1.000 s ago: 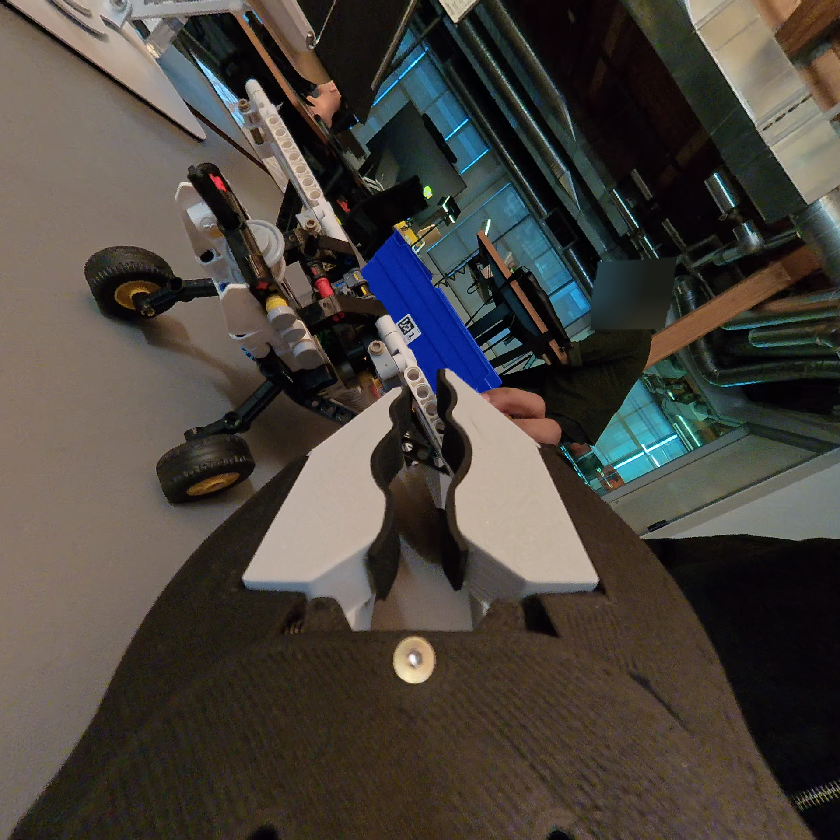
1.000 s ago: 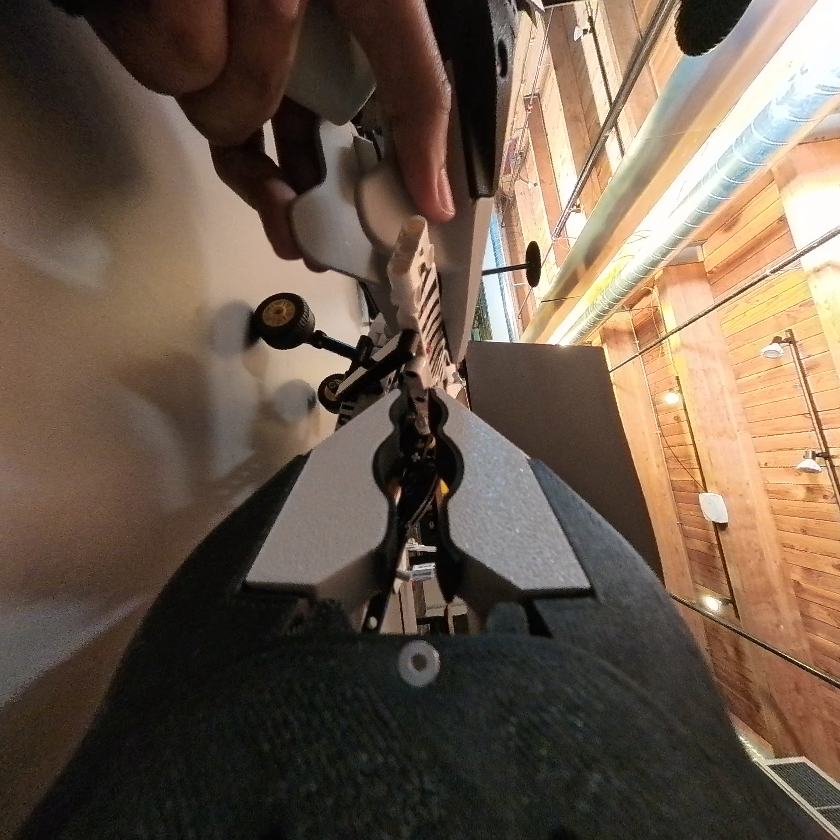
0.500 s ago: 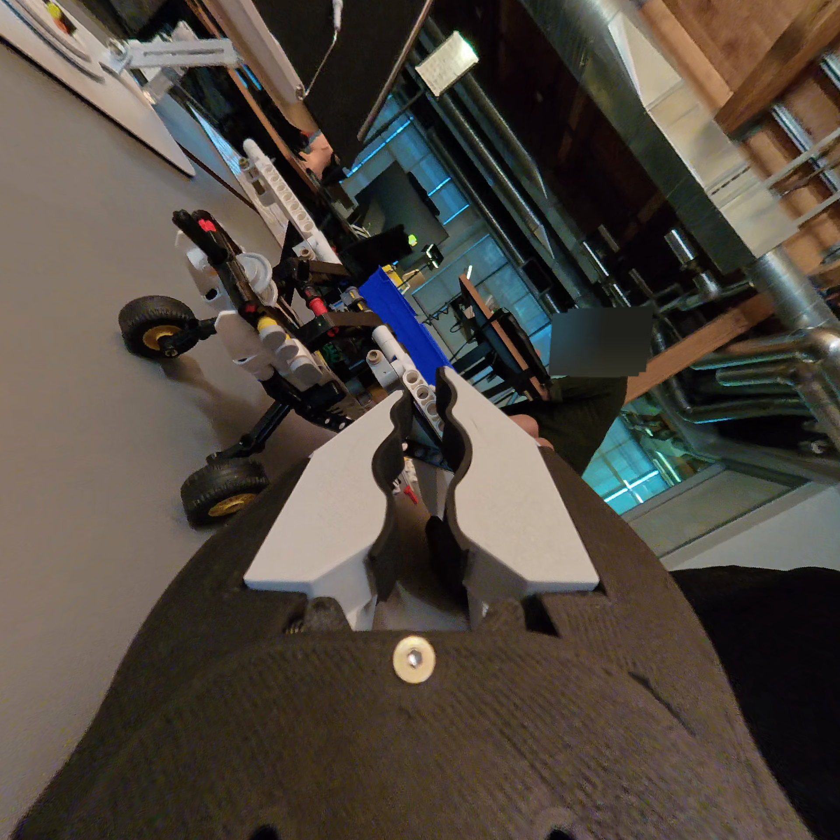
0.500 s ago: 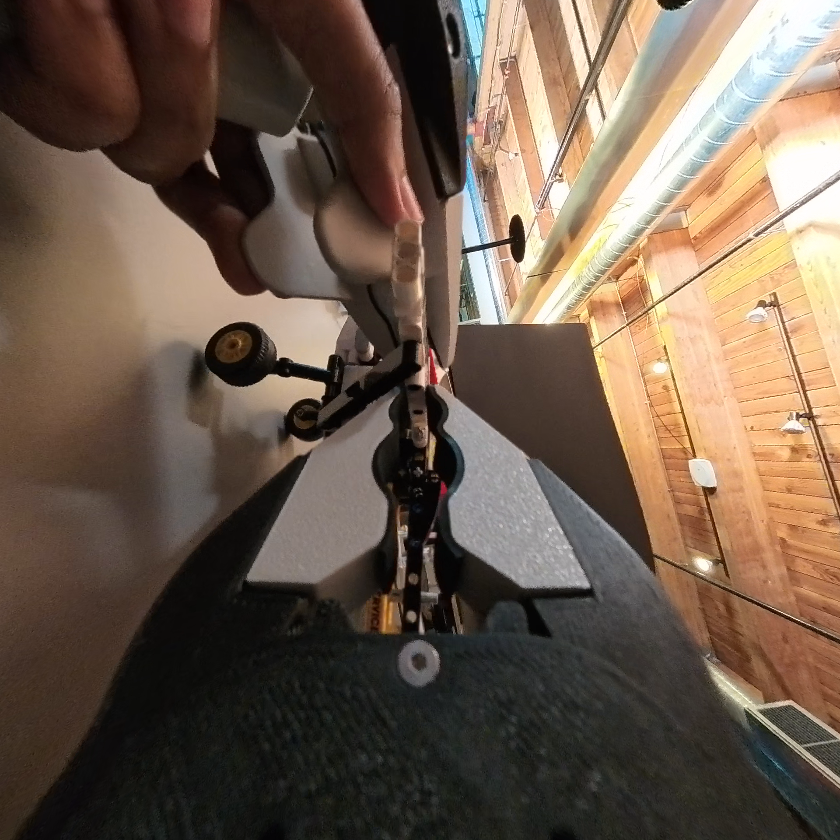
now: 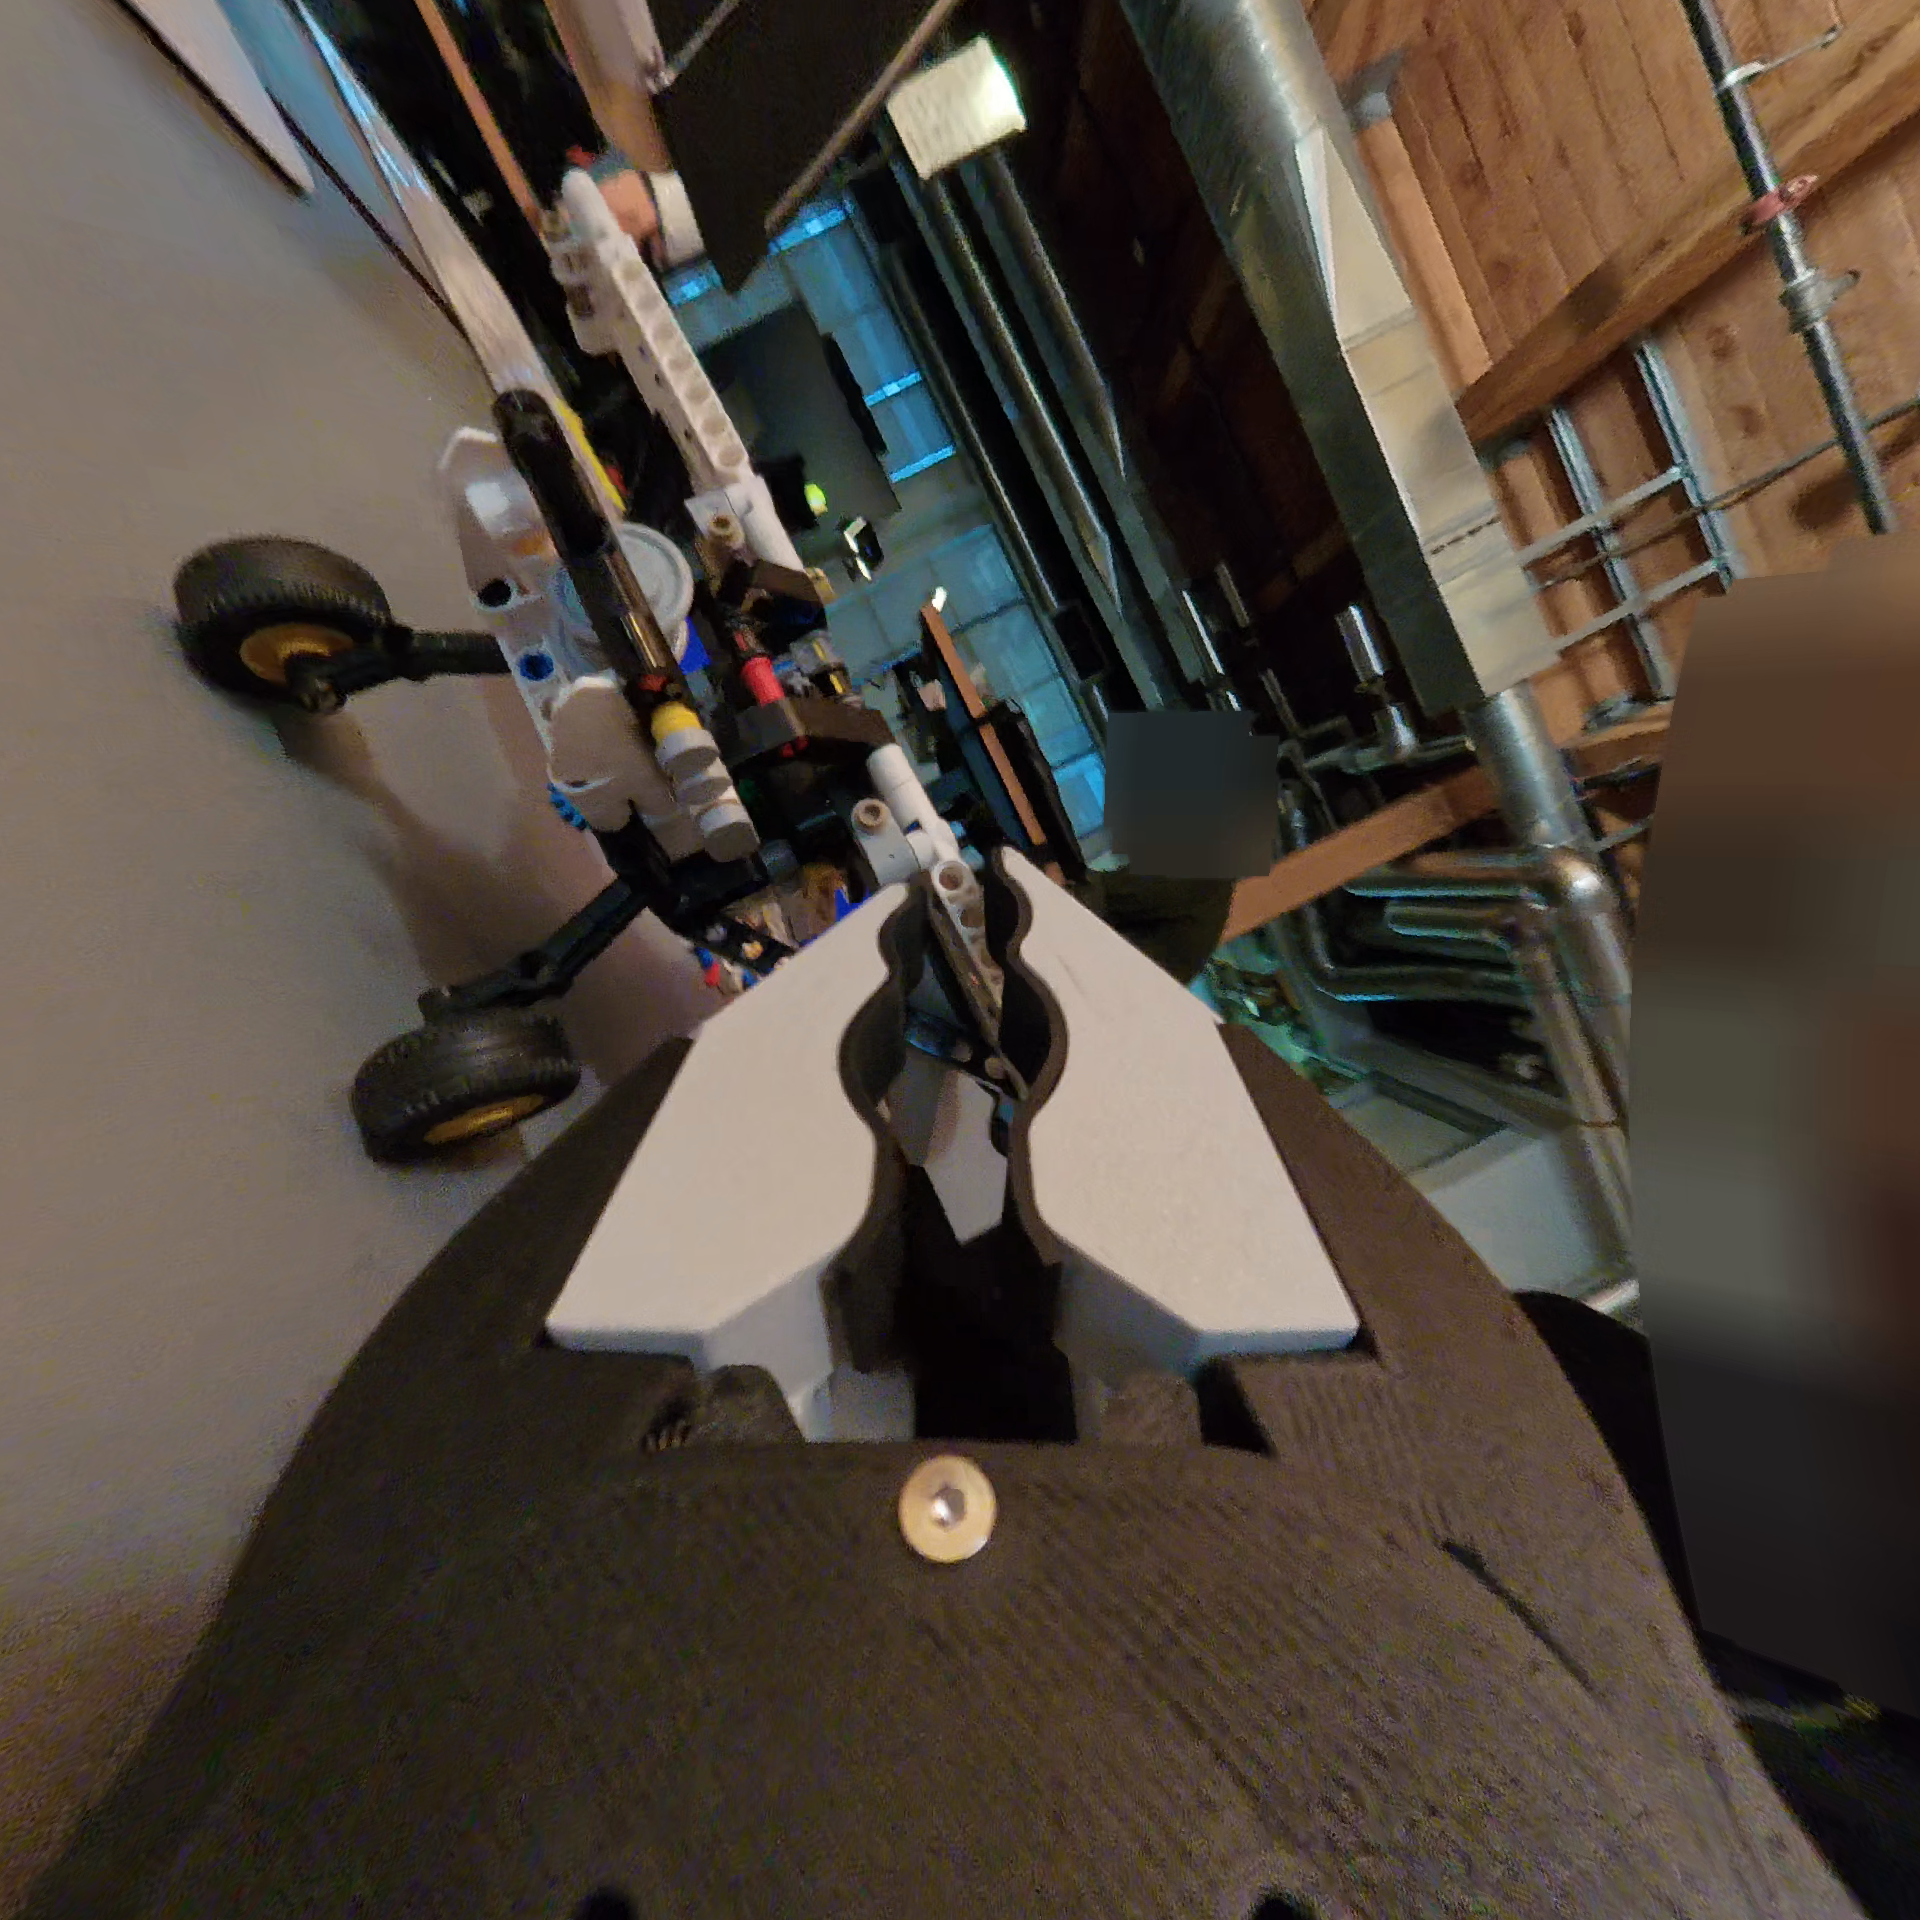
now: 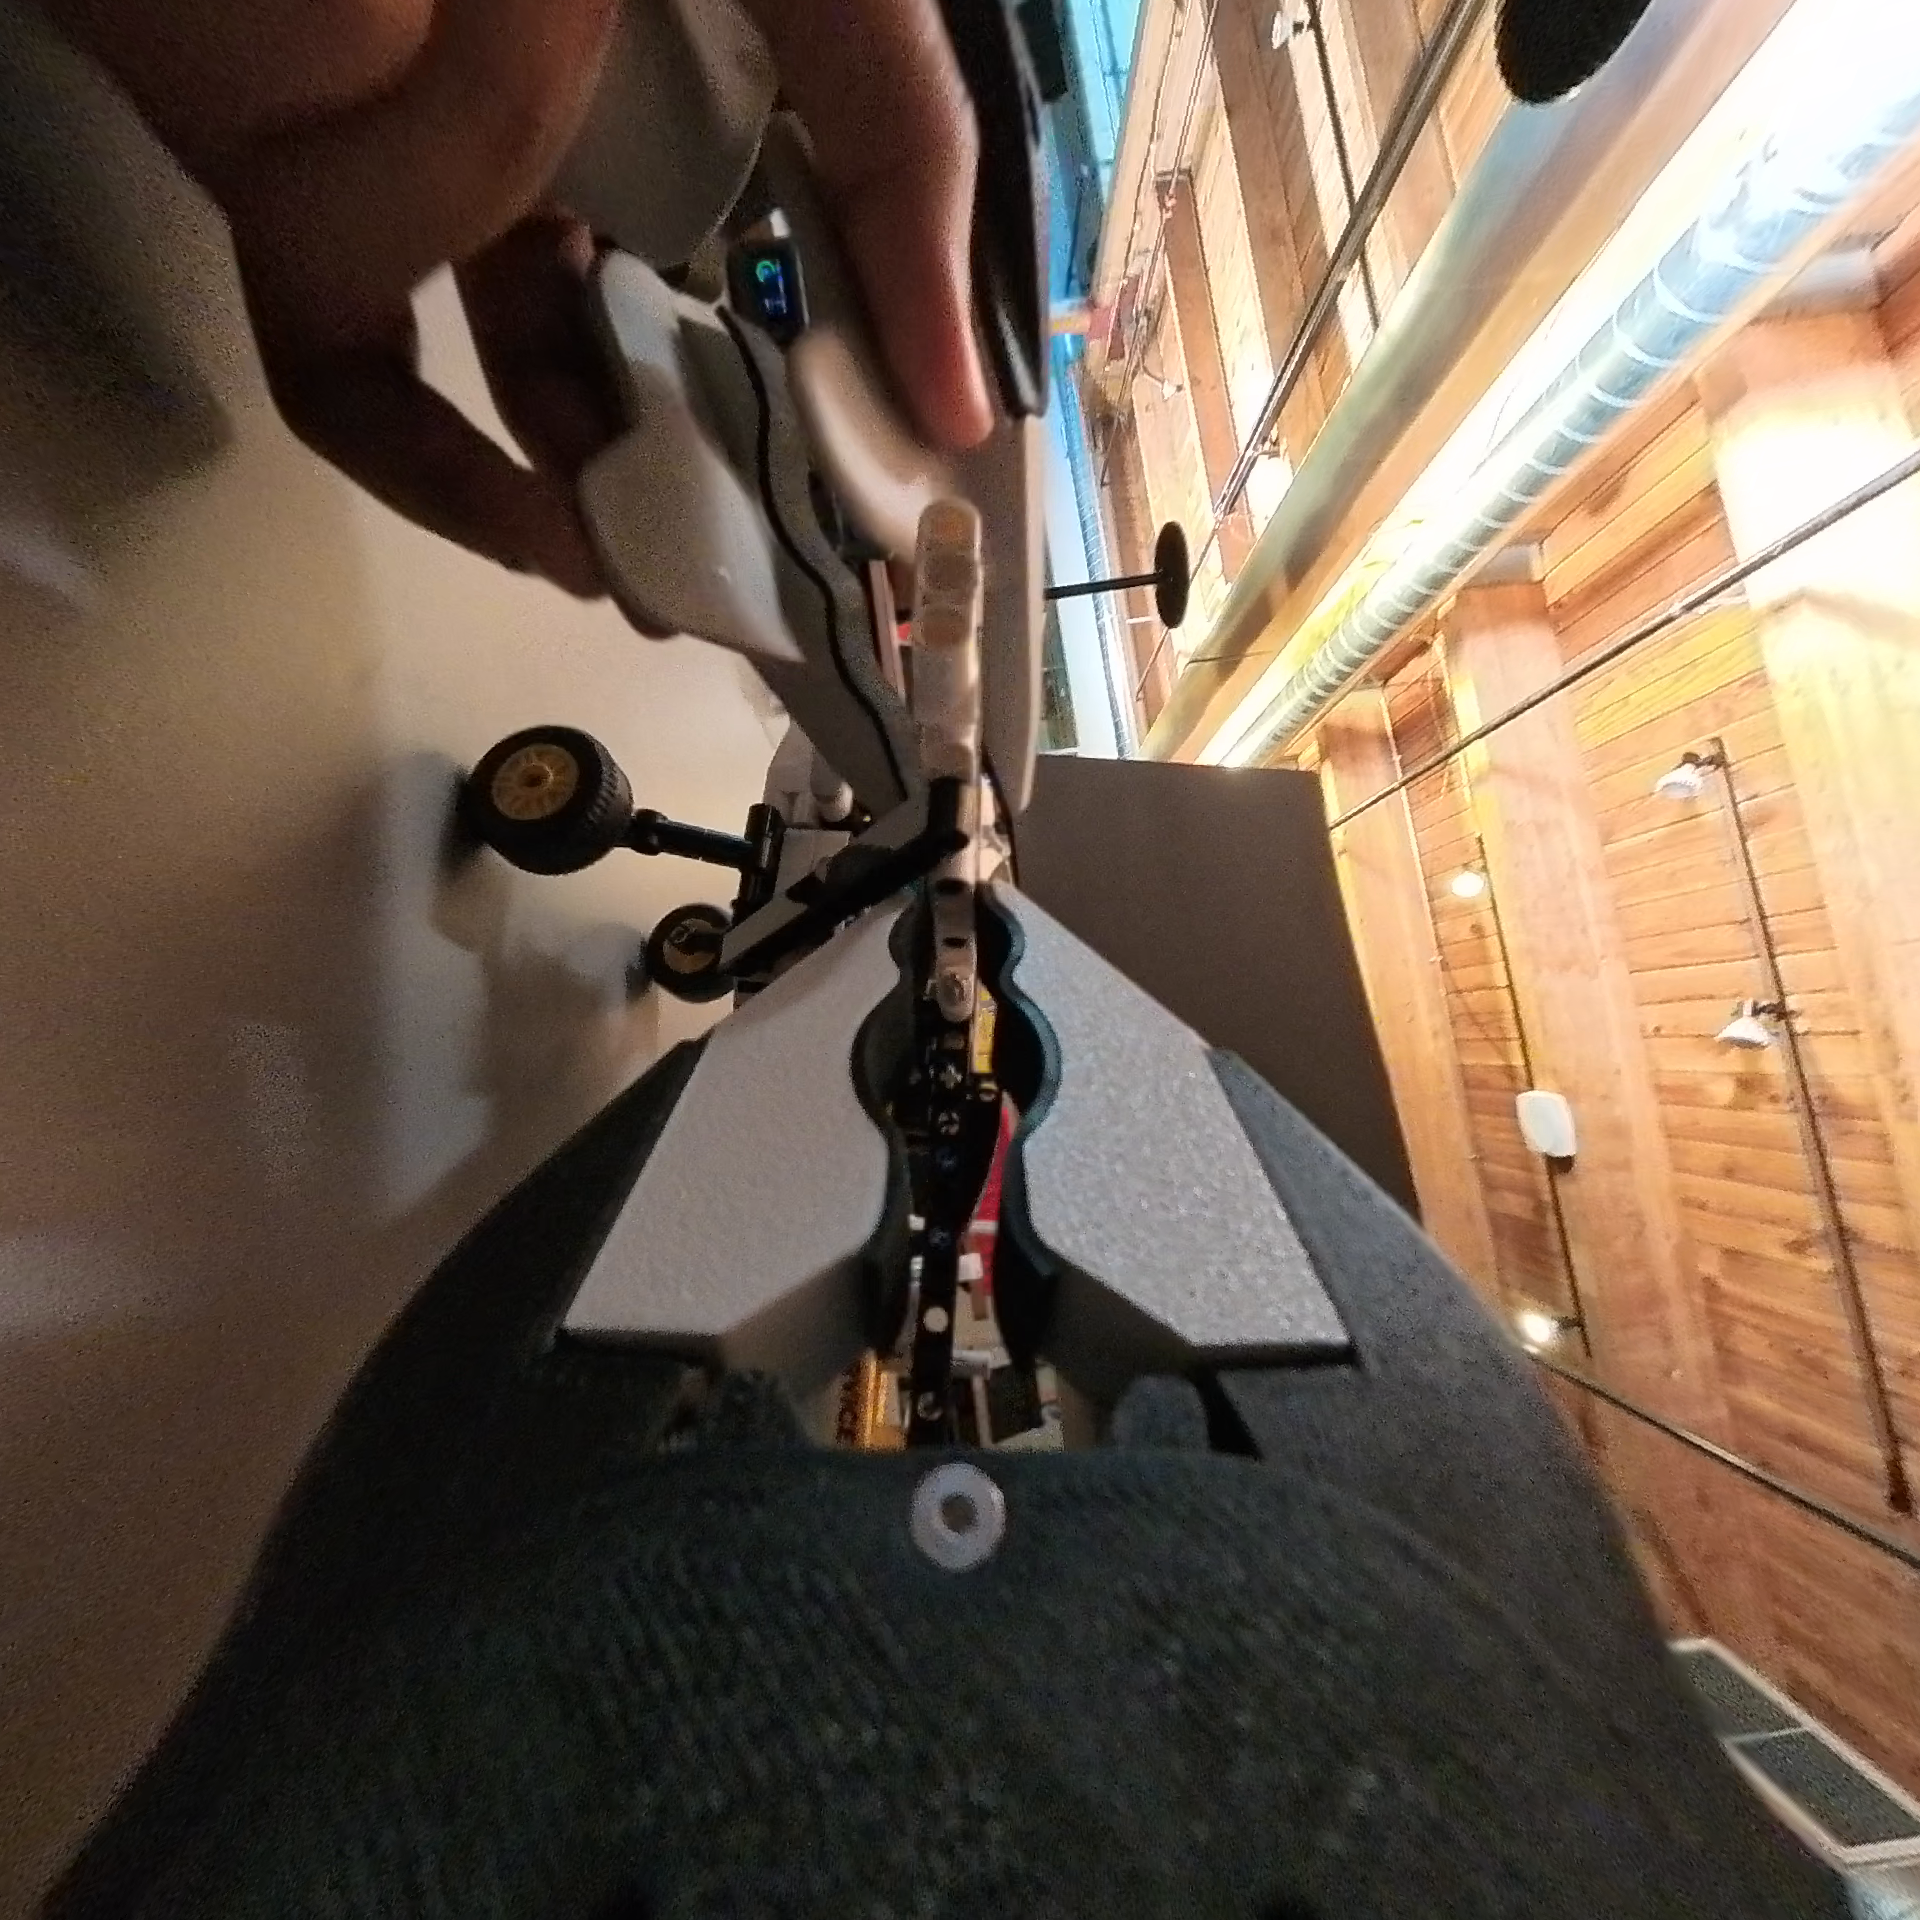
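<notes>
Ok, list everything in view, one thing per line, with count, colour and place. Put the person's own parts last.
Toy vehicle: one, built of white and black beams with small red, yellow and blue parts; on the table, gripped by both grippers.
Wheels: two in view, black tyres on yellow hubs, on black struts against the table.
White beam: one, holed, sticking up from the vehicle's far end.
Table: one, grey, under the vehicle.
Duct: one, silver, along the wooden wall.
Bystander: one, dark top, behind the vehicle.
Left gripper: one, grey fingers with black pads, shut on a thin white and black beam of the vehicle.
Right gripper: one, the same make, shut on a thin black and grey beam.
Hand: one, holding the left gripper.
</notes>
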### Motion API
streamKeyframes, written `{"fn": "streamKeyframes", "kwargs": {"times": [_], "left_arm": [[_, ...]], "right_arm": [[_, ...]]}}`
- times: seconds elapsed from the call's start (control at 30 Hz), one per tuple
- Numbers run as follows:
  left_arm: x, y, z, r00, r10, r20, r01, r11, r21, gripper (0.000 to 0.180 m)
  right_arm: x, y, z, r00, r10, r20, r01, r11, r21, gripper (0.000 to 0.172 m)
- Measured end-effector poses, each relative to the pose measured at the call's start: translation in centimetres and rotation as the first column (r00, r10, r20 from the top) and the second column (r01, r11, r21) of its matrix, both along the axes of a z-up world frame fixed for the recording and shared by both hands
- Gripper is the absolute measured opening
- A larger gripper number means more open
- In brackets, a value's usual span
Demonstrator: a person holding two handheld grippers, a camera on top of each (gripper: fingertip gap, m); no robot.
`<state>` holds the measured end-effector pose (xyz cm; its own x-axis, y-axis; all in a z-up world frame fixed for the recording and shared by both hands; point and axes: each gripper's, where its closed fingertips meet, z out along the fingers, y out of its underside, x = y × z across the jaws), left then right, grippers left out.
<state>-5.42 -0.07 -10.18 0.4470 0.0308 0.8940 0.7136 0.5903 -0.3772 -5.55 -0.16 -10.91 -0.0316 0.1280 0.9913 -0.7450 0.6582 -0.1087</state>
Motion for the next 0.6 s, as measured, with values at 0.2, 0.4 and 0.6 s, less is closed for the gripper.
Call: {"fn": "streamKeyframes", "kwargs": {"times": [0.2, 0.4, 0.6], "left_arm": [[2.0, 1.0, -0.2, 0.982, -0.162, 0.096, 0.163, 0.987, 0.002, 0.013], [1.3, 1.1, -0.3, 0.997, -0.063, 0.050, 0.073, 0.968, -0.239, 0.006], [0.8, 1.1, -0.4, 0.998, 0.056, -0.022, -0.060, 0.961, -0.270, 0.005]], "right_arm": [[0.5, 0.2, 0.0, 0.998, 0.023, -0.059, -0.021, 0.999, 0.046, 0.006], [0.4, 0.6, 0.5, 0.999, -0.014, -0.045, 0.016, 0.999, 0.044, 0.005], [0.1, 1.0, 0.4, 0.996, -0.081, 0.025, 0.081, 0.997, 0.014, 0.006]]}}
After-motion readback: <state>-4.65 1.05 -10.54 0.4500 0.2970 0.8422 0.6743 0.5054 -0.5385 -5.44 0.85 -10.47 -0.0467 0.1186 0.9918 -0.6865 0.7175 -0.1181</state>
